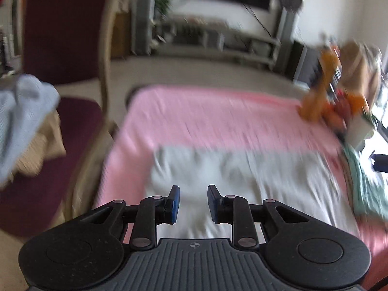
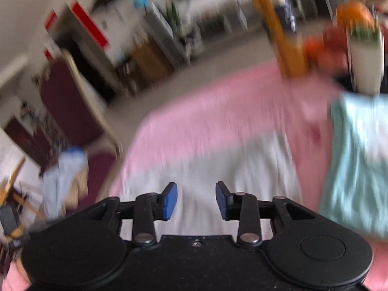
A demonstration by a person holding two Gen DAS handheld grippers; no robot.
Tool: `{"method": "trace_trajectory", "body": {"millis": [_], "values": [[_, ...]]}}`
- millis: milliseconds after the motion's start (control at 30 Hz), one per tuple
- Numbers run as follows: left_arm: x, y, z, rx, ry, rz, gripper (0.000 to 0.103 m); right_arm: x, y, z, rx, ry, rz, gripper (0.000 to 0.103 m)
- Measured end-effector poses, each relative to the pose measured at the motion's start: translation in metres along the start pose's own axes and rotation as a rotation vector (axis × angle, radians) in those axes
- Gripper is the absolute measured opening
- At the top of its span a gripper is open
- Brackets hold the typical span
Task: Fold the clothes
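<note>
1. Nearest the cameras, the left gripper (image 1: 193, 203) and the right gripper (image 2: 196, 200) both hang above the work with their blue-padded fingers (image 1: 175, 203) parted and nothing between them; neither touches cloth.

2. Just ahead of and below both grippers lies the pale grey-white cloth garment (image 1: 242, 189), spread fairly flat and slightly wrinkled on the pink-covered bench (image 1: 206, 116). It sits against the near edge of the bench, towards the near right corner, and its long axis runs side to side, across the line of the fingers.

3. In the left wrist view the fingers point at the garment's left part, its left edge just beyond them; in the right wrist view the same garment (image 2: 218, 169) fills the space ahead of the fingers. Both frames are blurred, so which gripper is nearer I cannot tell. My judgement is that each hand would take the end on its own side for a fold along that long axis.

4. At the right edge of the bench lies a mint-green cloth (image 2: 359, 157), beside the garment; whether they touch is unclear.

5. Off the left edge stands a maroon upholstered chair (image 1: 65, 31) carrying a pale blue garment (image 1: 21, 111) on tan cloth.

6. At the far right corner sit blurred orange and red objects (image 1: 325, 92); beyond is a room with a dark screen.
</note>
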State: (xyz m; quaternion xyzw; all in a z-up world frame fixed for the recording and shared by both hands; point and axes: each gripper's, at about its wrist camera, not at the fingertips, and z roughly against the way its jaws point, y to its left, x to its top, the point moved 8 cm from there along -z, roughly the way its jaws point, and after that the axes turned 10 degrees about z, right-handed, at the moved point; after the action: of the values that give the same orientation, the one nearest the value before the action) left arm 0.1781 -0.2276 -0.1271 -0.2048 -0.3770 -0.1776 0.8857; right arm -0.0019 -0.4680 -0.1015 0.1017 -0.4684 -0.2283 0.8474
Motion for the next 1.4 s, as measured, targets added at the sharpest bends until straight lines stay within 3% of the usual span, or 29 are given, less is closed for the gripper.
{"method": "trace_trajectory", "body": {"millis": [67,133,267,433,600,700,867,1133,1333,1400], "values": [[0.016,0.003,-0.013,0.021,-0.02,0.004,0.024,0.028,-0.006,0.001,-0.026,-0.092,-0.001,0.038],[0.026,0.005,-0.031,0.039,-0.019,0.002,0.026,0.044,-0.017,-0.011,-0.039,-0.125,-0.025,0.039],[0.021,0.019,-0.078,0.092,0.034,0.038,0.026,0.047,-0.054,-0.052,-0.082,-0.101,-0.099,0.039],[0.021,0.054,-0.118,0.174,0.124,0.188,0.027,0.014,-0.1,-0.097,-0.171,-0.002,-0.254,0.038],[0.035,0.09,-0.152,0.086,0.186,0.424,0.027,0.016,-0.113,-0.114,-0.189,0.02,-0.286,0.038],[0.038,0.091,-0.167,0.041,0.221,0.484,0.021,0.002,-0.113,-0.127,-0.17,0.089,-0.361,0.038],[0.039,0.082,-0.18,0.028,0.251,0.458,0.019,-0.019,-0.098,-0.139,-0.178,0.195,-0.34,0.038],[0.038,0.079,-0.199,0.01,0.281,0.444,0.019,-0.028,-0.097,-0.143,-0.217,0.233,-0.286,0.038],[0.035,0.09,-0.207,-0.029,0.306,0.554,0.016,-0.029,-0.1,-0.145,-0.223,0.239,-0.277,0.038],[0.033,0.091,-0.208,-0.066,0.324,0.6,0.007,-0.029,-0.101,-0.145,-0.224,0.24,-0.28,0.038]]}}
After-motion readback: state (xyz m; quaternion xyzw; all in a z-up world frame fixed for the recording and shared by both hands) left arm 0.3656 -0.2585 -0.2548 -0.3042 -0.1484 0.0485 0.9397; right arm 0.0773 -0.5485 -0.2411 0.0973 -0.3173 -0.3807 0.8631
